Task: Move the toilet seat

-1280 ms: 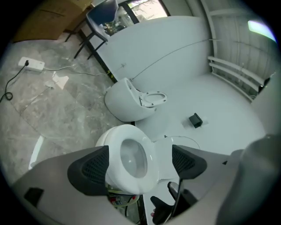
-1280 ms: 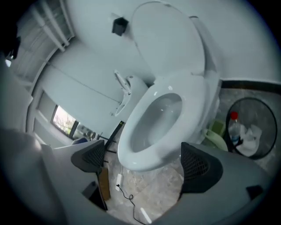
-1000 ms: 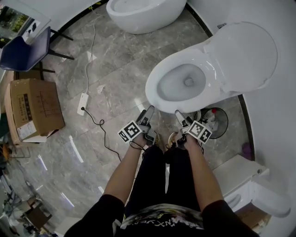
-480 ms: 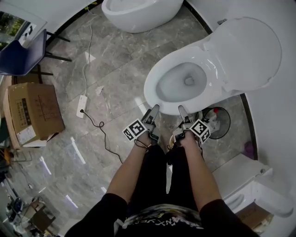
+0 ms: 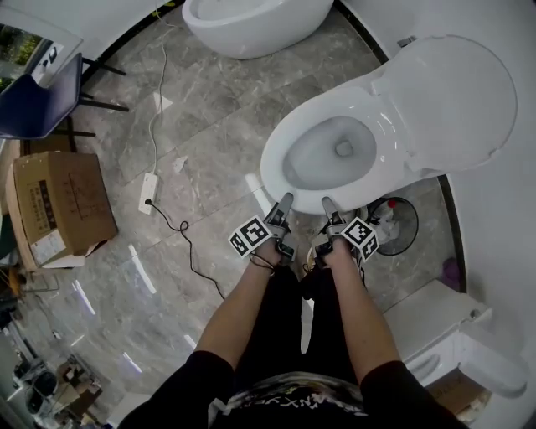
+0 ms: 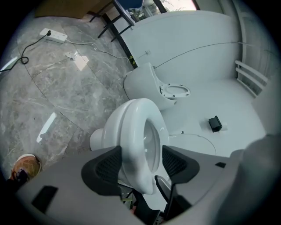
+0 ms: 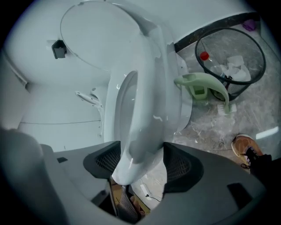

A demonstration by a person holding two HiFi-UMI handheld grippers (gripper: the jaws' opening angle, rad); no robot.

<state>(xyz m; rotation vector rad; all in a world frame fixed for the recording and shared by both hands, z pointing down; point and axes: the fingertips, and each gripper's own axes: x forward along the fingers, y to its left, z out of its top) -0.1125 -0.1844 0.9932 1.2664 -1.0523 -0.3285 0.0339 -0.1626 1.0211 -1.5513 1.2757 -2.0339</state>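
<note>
A white toilet stands with its lid (image 5: 448,100) raised and its seat (image 5: 280,147) down on the bowl. Both grippers are at the seat's front rim, side by side. My left gripper (image 5: 283,204) has the rim between its pads in the left gripper view, where the seat (image 6: 131,132) fills the gap of the left gripper (image 6: 141,165). My right gripper (image 5: 328,205) grips the same rim a little to the right; the seat (image 7: 145,114) sits squeezed between the pads of the right gripper (image 7: 141,163). Both sets of jaws have just been closing onto the rim.
A wire waste bin (image 5: 394,222) stands right of the bowl, with a green brush holder (image 7: 202,85) beside it. A bathtub (image 5: 251,21) is at the top. A power strip (image 5: 149,191) with its cable, a cardboard box (image 5: 54,205) and a blue chair (image 5: 38,96) are at the left.
Both grippers have moved forward and down to the toilet's front rim, rolled, and their jaws have narrowed around the seat's edge.
</note>
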